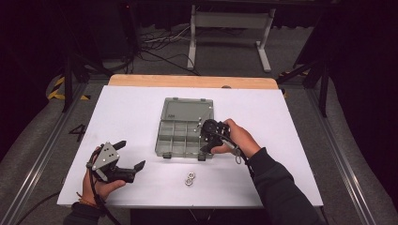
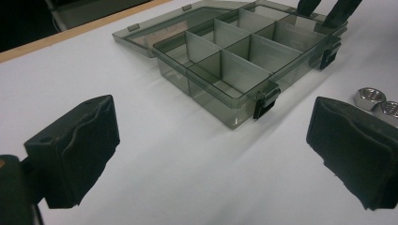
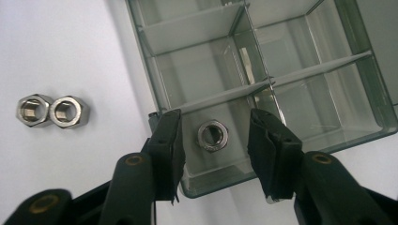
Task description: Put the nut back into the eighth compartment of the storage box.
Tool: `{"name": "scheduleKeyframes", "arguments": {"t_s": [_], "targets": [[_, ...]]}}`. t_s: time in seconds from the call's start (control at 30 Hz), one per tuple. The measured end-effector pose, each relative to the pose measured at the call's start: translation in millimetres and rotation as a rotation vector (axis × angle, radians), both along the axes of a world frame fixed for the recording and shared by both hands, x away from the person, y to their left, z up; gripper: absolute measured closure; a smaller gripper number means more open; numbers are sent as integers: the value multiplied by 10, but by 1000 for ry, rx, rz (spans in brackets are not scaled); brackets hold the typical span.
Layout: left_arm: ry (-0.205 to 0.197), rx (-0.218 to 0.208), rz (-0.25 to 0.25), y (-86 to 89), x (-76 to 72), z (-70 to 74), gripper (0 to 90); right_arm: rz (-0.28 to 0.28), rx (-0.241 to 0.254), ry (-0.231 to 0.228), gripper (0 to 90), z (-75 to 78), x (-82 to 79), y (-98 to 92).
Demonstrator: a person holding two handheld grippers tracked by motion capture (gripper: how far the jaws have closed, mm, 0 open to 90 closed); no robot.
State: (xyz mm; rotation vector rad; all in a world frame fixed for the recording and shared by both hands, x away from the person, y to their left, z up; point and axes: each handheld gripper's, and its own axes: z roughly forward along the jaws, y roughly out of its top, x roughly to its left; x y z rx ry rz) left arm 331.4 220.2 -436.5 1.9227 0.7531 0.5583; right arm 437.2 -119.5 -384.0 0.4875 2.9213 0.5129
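Right tool spread over steel hex nut | left tool spread | smoky plastic box

Right gripper: jaws parted over the compartment box, lower centre. One hex nut lies between them, untouched. Two nuts lie touching at left.

The counter has a white top with a strip of bare wood along its far edge. A smoky clear compartment box lies near its middle, lid folded flat onto the surface behind it. Two steel hex nuts lie touching each other on the white top, just in front of the box.
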Motion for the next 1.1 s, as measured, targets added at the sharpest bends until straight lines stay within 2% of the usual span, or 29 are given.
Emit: {"name": "scheduleKeyframes", "arguments": {"t_s": [0.07, 0.1, 0.17, 0.33, 0.57, 0.8, 0.83, 0.93, 1.07, 1.1], "targets": [[1, 3, 0, -1, 1, -1, 34, 0, 11, -5, 529, 20, -15, -10], [1, 4, 1, -2, 0, -1, 34, 1, 46, -19, 516, 65, -60, -28], [4, 5, -2, 0, 1, -1, 34, 3, 60, -26, 508, 86, -84, -36], [3, 3, 3, 5, -3, -1, 33, 23, 128, -63, 437, 152, -272, -67], [-8, 3, 6, 0, -19, 11, 31, 77, 155, -70, 392, 153, -500, -54], [-11, 0, 8, 11, -25, 17, 31, 152, 116, -49, 379, 73, -683, 63], [-11, 2, 8, 13, -26, 16, 31, 167, 107, -52, 396, 59, -693, 79], [-11, -2, 7, 21, -31, 17, 31, 210, 55, -17, 465, -30, -735, 172], [-13, 0, 4, 20, -33, 22, 31, 223, -5, 10, 535, -115, -715, 251], [-13, 0, 4, 20, -33, 22, 31, 223, -5, 10, 535, -115, -715, 251]]}}
